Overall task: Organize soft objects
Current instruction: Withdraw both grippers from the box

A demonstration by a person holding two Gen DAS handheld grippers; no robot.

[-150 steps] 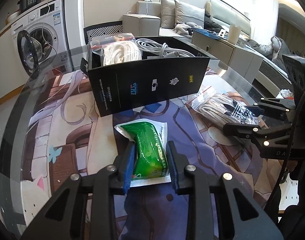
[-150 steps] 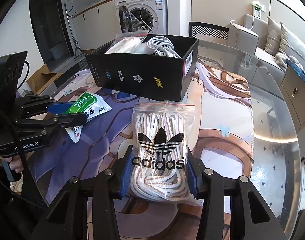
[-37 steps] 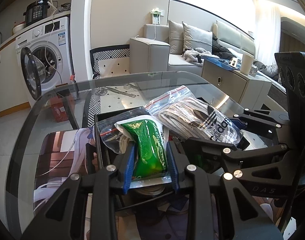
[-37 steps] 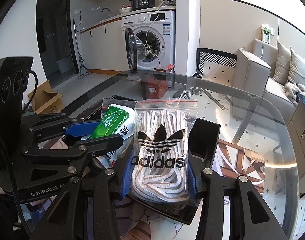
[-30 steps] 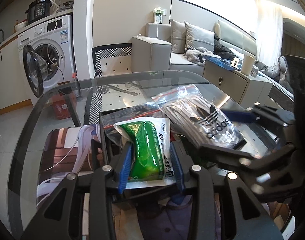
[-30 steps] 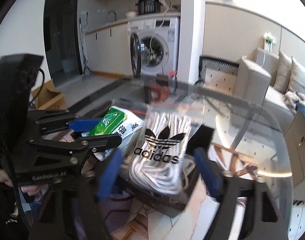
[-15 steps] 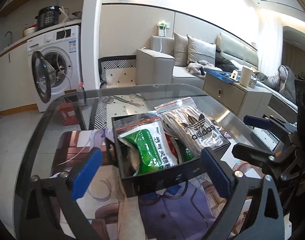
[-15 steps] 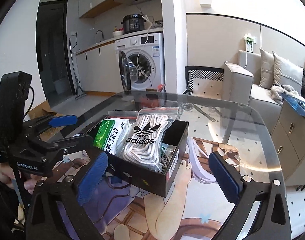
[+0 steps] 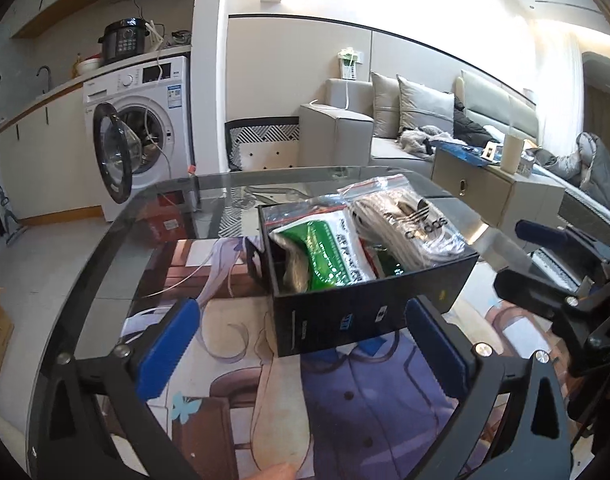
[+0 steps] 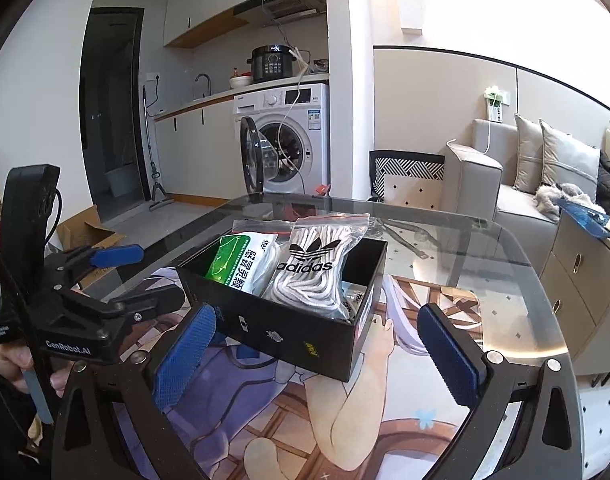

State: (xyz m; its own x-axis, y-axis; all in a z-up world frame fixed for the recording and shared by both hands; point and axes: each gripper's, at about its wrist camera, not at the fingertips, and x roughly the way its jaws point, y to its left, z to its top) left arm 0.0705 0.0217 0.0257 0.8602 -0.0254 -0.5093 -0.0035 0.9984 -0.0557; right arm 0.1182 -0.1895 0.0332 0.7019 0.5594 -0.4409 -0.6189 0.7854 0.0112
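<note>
Both bags now lie released in the box (image 9: 369, 312); both grippers gape empty; only the right view shows a hand (image 10: 9, 364).

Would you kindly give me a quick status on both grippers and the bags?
Left gripper and right gripper open, empty. Green packet and adidas bag inside black box. Nothing in the way.

Both grippers are spread wide with nothing between the blue pads. The left gripper (image 9: 301, 344) and the right gripper (image 10: 317, 352) sit side by side, both angled slightly downward. A hand (image 10: 9, 364) wraps the left one's handle, fingers curled around it.
</note>
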